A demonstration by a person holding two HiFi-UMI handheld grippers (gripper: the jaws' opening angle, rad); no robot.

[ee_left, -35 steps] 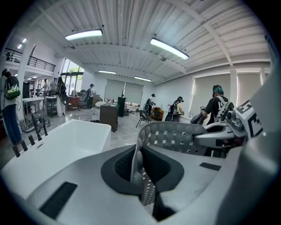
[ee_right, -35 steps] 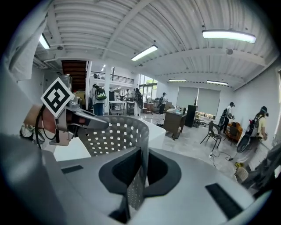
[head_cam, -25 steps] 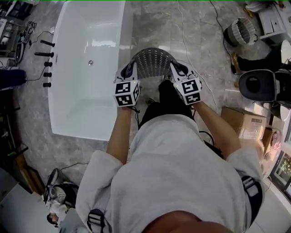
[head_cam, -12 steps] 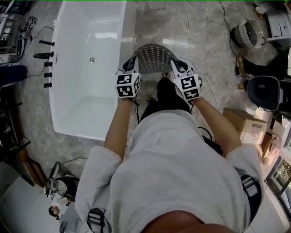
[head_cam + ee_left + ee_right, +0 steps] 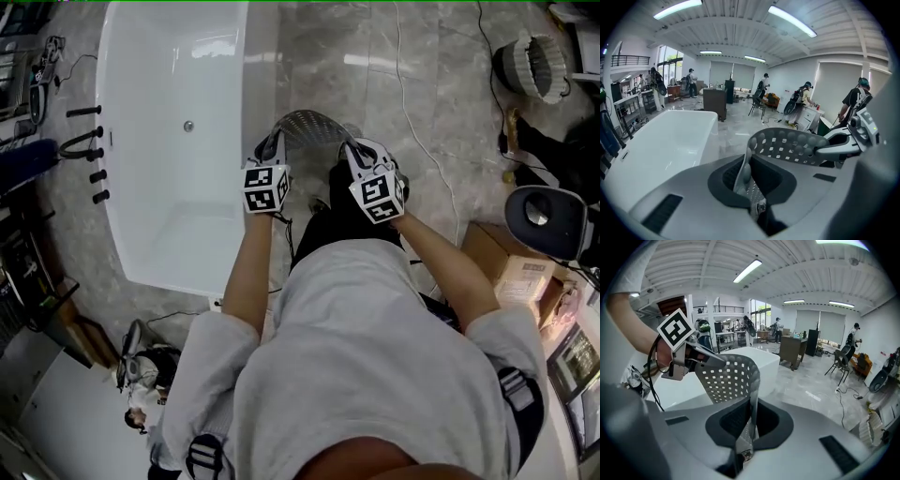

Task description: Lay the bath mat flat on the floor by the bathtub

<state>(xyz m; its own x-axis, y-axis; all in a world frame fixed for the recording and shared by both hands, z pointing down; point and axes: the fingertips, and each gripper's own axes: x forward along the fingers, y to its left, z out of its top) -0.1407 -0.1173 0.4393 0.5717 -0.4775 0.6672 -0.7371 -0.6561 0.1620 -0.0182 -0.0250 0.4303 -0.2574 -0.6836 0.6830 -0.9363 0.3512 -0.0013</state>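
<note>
Bath mat (image 5: 310, 127), grey and punched with rows of small square holes, bows upward in an arch between our left gripper (image 5: 271, 146) and our right gripper (image 5: 354, 150) rather than lying flat. We have the left gripper's jaws closed tight on the mat's left edge. In the left gripper view the thin sheet runs straight into the narrow slot between the pads. From there it curves away to the right, where the other gripper pinches the far side. The right gripper is likewise clamped on the mat's right edge. In the right gripper view the sheet rises from between the closed jaws and sweeps left to the other gripper, whose marker cube (image 5: 676, 329) shows beside our forearm. Both grippers point forward and downward, side by side and a little apart, with our forearms stretched out ahead of our grey top. We hold the mat over the grey marbled floor (image 5: 422, 84), just to the right of the white bathtub (image 5: 178, 122) and near its long side. From the head view we cannot tell whether any part of the mat touches the floor. Black fittings (image 5: 82, 112) stand along the tub's far left side. To our right we see a cardboard box (image 5: 514, 262) and, farther off, a round white basket (image 5: 532, 64). Several people (image 5: 761, 86) stand far back in the room in both gripper views.
</note>
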